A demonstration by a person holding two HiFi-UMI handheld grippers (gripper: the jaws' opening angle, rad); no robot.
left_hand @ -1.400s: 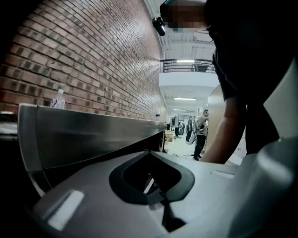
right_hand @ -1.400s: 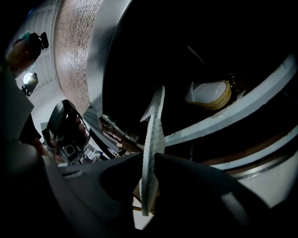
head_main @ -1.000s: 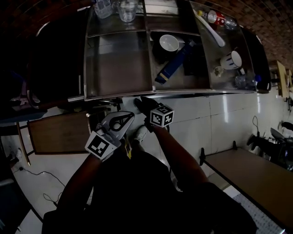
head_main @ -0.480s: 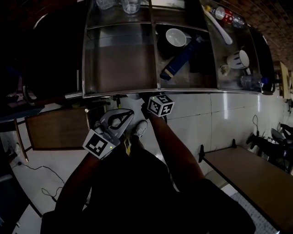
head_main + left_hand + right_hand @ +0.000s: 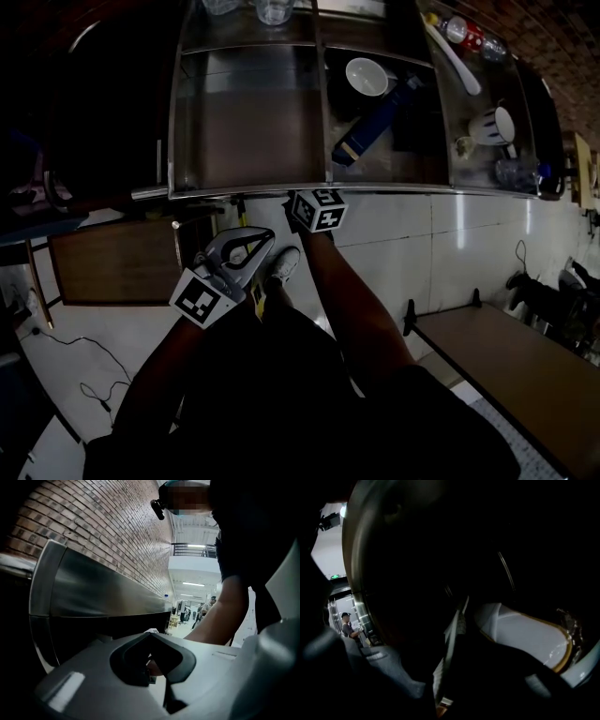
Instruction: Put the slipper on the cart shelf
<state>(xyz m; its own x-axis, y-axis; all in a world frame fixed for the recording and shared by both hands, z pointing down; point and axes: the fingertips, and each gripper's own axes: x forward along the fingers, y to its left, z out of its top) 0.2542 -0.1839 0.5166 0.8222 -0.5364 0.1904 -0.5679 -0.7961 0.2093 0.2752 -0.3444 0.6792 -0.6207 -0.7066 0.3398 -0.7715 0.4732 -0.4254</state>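
Nearest, the left claw [image 5: 247, 249] hangs clenched on nothing. Just beyond, the right claw [image 5: 298, 201] pinches the dark slipper [image 5: 447, 648] under the cart's front rim [image 5: 234, 191]. In that gloom it may snag the rim and slip out onto the floor.

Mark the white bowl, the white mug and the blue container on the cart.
white bowl [image 5: 367, 75]: head view, its inside.
white mug [image 5: 490, 127]: head view, its body.
blue container [image 5: 373, 124]: head view, its middle.

Left tool [image 5: 262, 240] jaws together, right tool [image 5: 302, 200] forward, grip unclear.
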